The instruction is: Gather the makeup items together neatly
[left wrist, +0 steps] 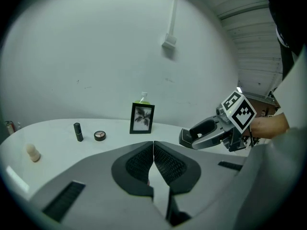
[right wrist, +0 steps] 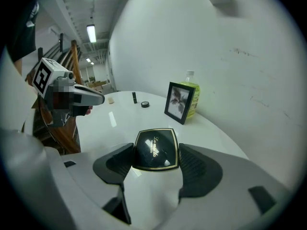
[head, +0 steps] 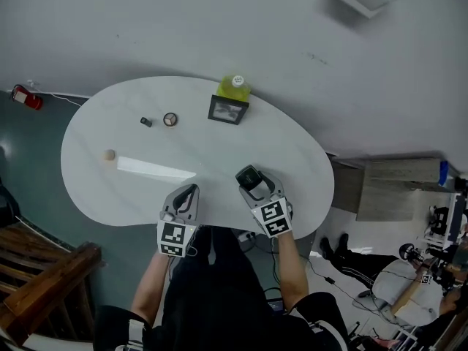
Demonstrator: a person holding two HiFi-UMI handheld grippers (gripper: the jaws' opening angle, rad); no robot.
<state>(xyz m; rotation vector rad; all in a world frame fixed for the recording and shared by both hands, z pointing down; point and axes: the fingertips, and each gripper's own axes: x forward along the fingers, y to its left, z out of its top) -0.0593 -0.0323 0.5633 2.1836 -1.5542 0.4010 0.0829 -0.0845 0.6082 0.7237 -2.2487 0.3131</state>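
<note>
Your right gripper (head: pixel 251 181) is clamped on the black compact (right wrist: pixel 154 150) near the front edge of the table (head: pixel 300 167) — your left gripper (head: pixel 189 194) has its jaws pressed together, empty. The lipstick (head: pixel 146 121), eyeshadow pot (head: pixel 170 119) and sponge (head: pixel 109 154) lie scattered at the far left.

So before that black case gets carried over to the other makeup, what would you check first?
1. Grip: the right gripper has its jaws closed on both sides of the black compact: ok.
2. Compact's lid latched: cannot tell.
3. Left gripper: jaws together, nothing between them: ok.
4. Route to the eyeshadow pot and lipstick: nothing stands in between on the table: ok.
5. Picture frame and green bottle: upright, apart from that spot, but close to the route: ok, with care.
</note>
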